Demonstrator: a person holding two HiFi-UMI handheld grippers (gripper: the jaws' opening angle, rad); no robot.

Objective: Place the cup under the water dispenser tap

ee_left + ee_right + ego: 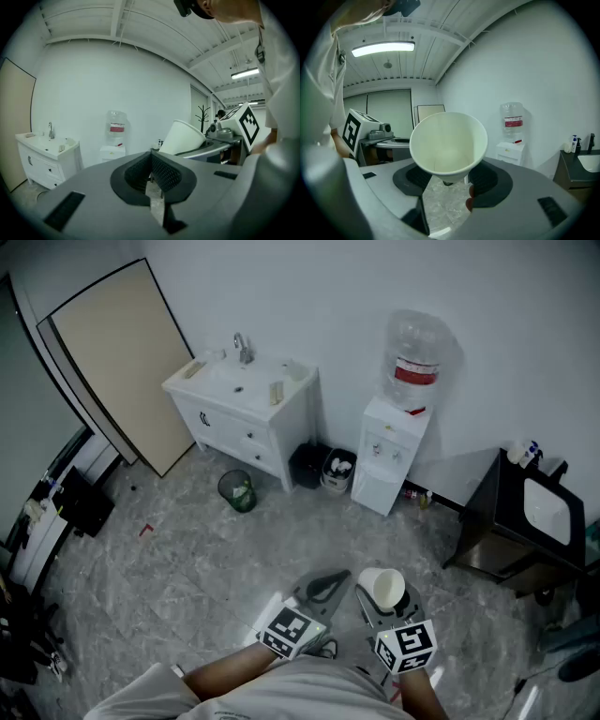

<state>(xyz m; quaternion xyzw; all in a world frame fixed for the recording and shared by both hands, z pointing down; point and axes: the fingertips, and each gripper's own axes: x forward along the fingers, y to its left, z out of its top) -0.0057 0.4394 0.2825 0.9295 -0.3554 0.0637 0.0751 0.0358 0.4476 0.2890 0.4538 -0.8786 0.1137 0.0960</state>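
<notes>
A white paper cup point(382, 587) sits upright and empty between the jaws of my right gripper point(383, 604), which is shut on its lower part. In the right gripper view the cup point(448, 145) fills the middle, its mouth tipped toward the camera. My left gripper point(323, 585) is just to its left, shut with nothing in it; its pads point(161, 171) meet at the tips. The water dispenser point(392, 451), white with a clear bottle on top, stands against the far wall across the floor, well away from both grippers. It is small in the left gripper view point(114, 140) and in the right gripper view point(512, 140).
A white vanity with a sink point(246, 395) stands left of the dispenser, with a black bin point(307, 465) and a white bin point(337, 470) between them. A green bin point(238, 490) sits on the marble floor. A beige board point(122, 362) leans at far left. A dark cabinet point(525, 521) stands at right.
</notes>
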